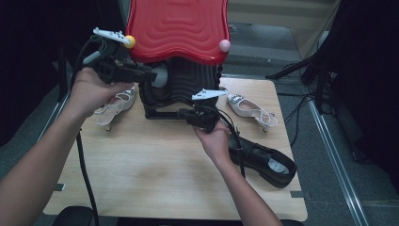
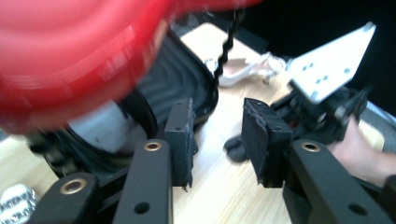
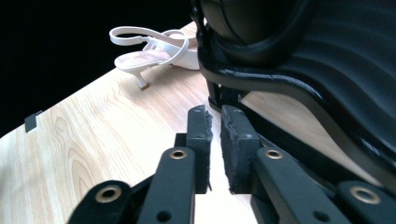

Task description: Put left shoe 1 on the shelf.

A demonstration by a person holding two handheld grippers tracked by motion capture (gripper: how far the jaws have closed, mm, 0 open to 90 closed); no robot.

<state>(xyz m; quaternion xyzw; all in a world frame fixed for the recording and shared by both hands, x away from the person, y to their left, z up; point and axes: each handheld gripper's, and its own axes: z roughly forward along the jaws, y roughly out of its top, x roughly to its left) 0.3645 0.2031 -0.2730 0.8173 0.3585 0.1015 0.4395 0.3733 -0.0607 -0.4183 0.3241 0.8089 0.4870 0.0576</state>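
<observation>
Two grippers: both at the black stand point(image 1: 181, 87) in the middle of the counter point(image 1: 155, 174), one on each side of it.
Left gripper point(image 1: 149, 74): held at the upper left of the stand, just under the red wavy top point(image 1: 176, 28); its jaws point toward the stand's side.
Left jaws: partly open with a clear gap and nothing between the pads; in the left gripper view the bare counter shows through the gap, and one pad point(image 2: 183, 135) sits just beside the stand's ribbed black edge.
Right gripper point(image 1: 188, 114): low at the front foot of the stand, near its base bar.
Right jaws: only a narrow slit apart, nothing between them; in the right gripper view the pads point(image 3: 200, 140) lie just in front of the stand's curved black foot.
Stand: upright, mid-counter toward the far edge, red top over a ribbed black body.
White slingback heels: one point(image 1: 115, 106) left of the stand, beside the left hand; one point(image 1: 249, 109) right of it.
Black shoe point(image 1: 268, 162): lying near the counter's right edge, by the right wrist.
</observation>
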